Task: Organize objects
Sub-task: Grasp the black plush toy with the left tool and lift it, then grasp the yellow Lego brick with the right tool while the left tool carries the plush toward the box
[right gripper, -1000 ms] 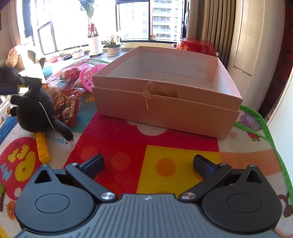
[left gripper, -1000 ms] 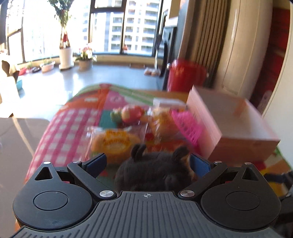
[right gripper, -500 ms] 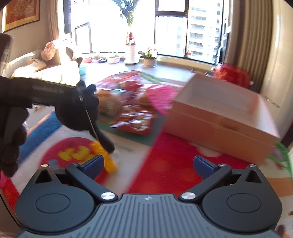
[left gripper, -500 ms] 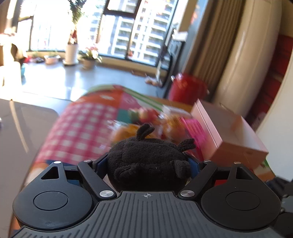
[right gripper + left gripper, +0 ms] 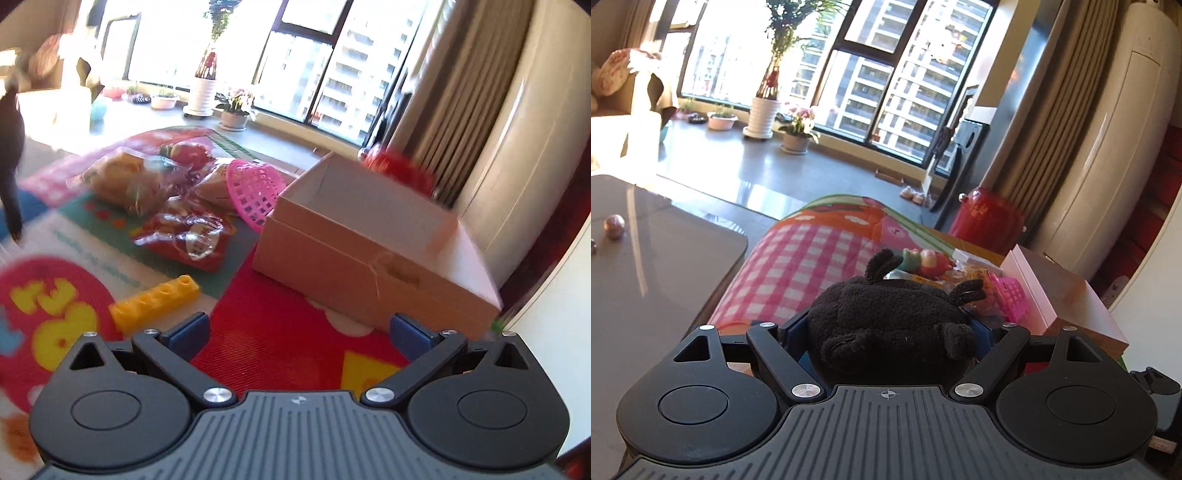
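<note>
Left wrist view first: left gripper (image 5: 886,332) had just been closing and was clamped on the black plush toy (image 5: 886,325), pads squeezed into both its flanks, jaws fairly wide because the toy is fat. Toy was up off the play mat (image 5: 798,258), ears pointing away from me. Pink box (image 5: 1067,295) sat ahead to the right, with snack bags and a pink basket (image 5: 1012,299) between toy and box. I judged the step as carry-to-box: keep the squeeze, stay high enough to clear the near wall, release only once over the opening. Grey table (image 5: 646,277) edge ran close on the left, so swing right, not left.

Right wrist view: right gripper (image 5: 299,332) had its fingers spread wide with nothing between them, hovering over the red patch of mat. Box (image 5: 369,266) was open-topped and looked empty inside. Yellow brick (image 5: 155,301) lay just beside the left finger; red snack bag (image 5: 188,236) beyond it. Room over the red patch was free. Wall stood close behind the box.
</note>
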